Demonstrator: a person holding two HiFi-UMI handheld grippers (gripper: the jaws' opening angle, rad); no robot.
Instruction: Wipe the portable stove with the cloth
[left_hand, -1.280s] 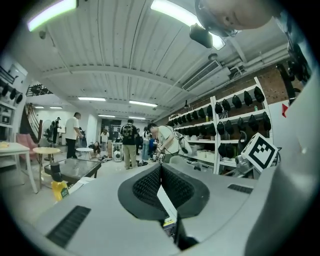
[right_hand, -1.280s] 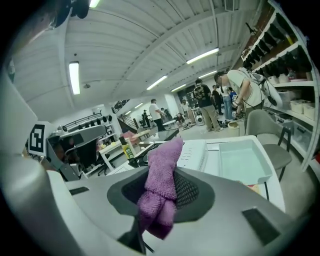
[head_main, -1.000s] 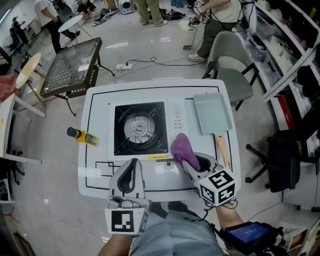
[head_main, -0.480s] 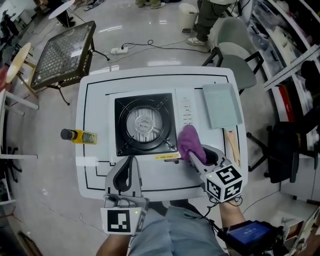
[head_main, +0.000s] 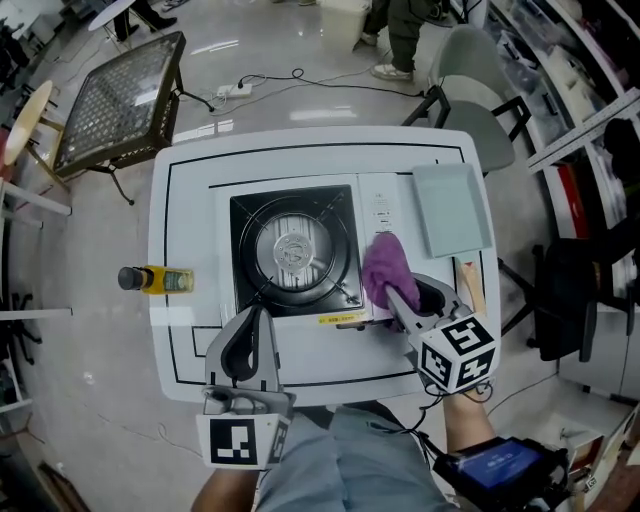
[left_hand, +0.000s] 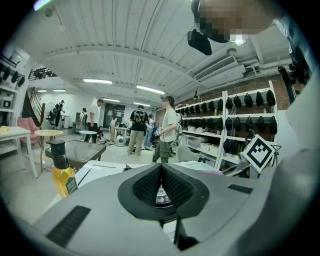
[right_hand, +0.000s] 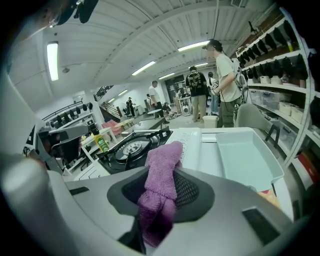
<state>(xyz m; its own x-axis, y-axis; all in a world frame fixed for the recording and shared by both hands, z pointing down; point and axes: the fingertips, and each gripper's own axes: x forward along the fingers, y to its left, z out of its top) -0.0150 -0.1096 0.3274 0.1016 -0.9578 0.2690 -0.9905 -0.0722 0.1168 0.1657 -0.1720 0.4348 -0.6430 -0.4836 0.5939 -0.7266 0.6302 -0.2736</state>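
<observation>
currently the wiping step is in hand. the right gripper (right_hand: 165, 186) has its jaws clenched on the cloth (right_hand: 161, 175), a purple towel bunched between the pads with its free end projecting forward past the jaw tips. in the head view that free end rests on the white side panel (head_main: 381, 215) of the portable stove (head_main: 312, 252), directly ahead of the jaws. the black burner well (right_hand: 131, 148) lies ahead and to the left of them. a pale tray (right_hand: 247, 155) sits ahead and to the right of the same jaws, beside the stove.

the left gripper (left_hand: 161, 169) has its jaws pressed together with nothing between them. the burner shows just beyond their tips, and a yellow bottle (left_hand: 62, 172) stands well off to their left.

judgement: only the side panel is under the cloth, so most of the stove top is likely not yet wiped. the next move calls for:
- a firm grip on the cloth
- the free end pressed flat on the surface
- a sweep leftward and forward of the jaws across the stove top
- jaw tips held clear of the burner well, where the cloth could snag
</observation>
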